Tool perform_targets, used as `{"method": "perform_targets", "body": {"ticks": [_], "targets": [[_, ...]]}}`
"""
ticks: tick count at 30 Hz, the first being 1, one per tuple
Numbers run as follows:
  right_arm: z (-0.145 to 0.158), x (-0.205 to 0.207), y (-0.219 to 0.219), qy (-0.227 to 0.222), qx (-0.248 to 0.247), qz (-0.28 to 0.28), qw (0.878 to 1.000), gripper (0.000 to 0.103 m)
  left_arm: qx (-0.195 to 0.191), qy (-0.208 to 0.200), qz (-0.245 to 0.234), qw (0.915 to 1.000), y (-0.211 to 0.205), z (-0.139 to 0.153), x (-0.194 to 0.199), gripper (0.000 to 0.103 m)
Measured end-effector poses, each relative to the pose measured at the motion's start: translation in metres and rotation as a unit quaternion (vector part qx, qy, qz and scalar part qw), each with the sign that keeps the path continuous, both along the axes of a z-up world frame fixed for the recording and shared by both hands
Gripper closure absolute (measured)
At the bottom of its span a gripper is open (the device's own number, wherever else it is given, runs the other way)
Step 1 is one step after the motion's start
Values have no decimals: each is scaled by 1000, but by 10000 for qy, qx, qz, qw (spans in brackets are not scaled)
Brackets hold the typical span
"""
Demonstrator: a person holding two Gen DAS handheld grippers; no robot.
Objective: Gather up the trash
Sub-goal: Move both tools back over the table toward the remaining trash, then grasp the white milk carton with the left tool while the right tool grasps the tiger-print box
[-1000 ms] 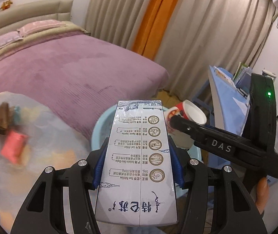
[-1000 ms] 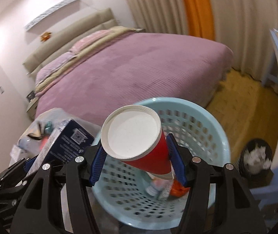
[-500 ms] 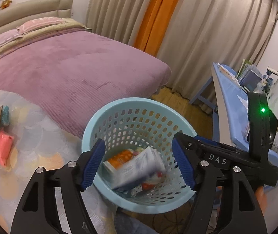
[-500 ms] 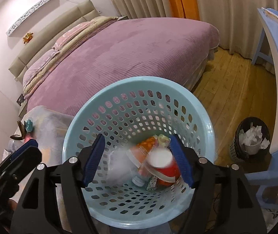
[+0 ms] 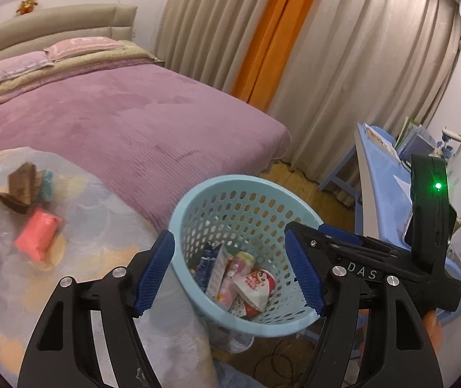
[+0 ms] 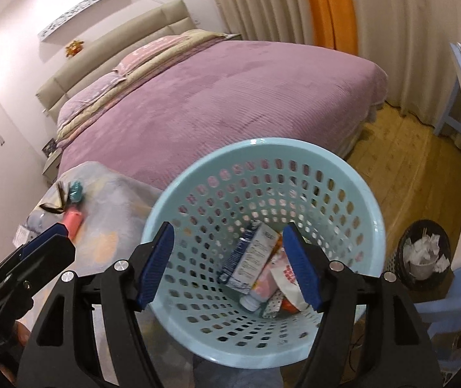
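A light blue perforated basket stands beside the bed. Inside lie a blue-and-white carton, a red-and-white paper cup and other wrappers. My left gripper is open and empty above the basket's near rim. My right gripper is open and empty over the basket; it also shows at the right of the left wrist view. On the pale cloth to the left lie a pink packet, a brown wrapper and a small teal item.
A purple bed fills the background, with curtains behind. A blue desk stands at the right. A small black bin with white paper sits on the wood floor to the right of the basket.
Both grippers opened. The carton dropped from the left gripper and the red cup from the right gripper into the basket. The left gripper has swung slightly left.
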State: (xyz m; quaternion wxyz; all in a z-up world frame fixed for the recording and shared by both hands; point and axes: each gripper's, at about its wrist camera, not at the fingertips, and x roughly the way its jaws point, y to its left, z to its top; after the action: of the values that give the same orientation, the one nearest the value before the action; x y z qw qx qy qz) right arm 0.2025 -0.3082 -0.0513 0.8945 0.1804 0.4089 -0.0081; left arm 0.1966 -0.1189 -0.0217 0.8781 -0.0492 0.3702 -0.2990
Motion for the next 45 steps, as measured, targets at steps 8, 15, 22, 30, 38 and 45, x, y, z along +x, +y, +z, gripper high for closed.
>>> {"method": "perform_targets", "body": {"ticks": [8,15,22,30,38,45], "targets": [[20,0,38,-240,-77,448,9987,37,-4,-184,480,9987,39,12,-9,34],[31,5,86,-403,-168,1023,9938,37,228,-217,1196,9923,82,10,-13,34],[36,14,134,-529,-314,1591,9854,37,672,-372,2113,9744,139,8,-12,31],[27,27,182,-429,-378,2019,9777,37,1311,-259,2826,9499,204,-3,17,26],[17,37,203,-300,-455,2235,9732,37,1939,-158,3035,9328,223,-23,40,26],[14,41,208,-254,-435,2291,9721,37,2110,-155,3124,9261,231,-24,34,29]]}}
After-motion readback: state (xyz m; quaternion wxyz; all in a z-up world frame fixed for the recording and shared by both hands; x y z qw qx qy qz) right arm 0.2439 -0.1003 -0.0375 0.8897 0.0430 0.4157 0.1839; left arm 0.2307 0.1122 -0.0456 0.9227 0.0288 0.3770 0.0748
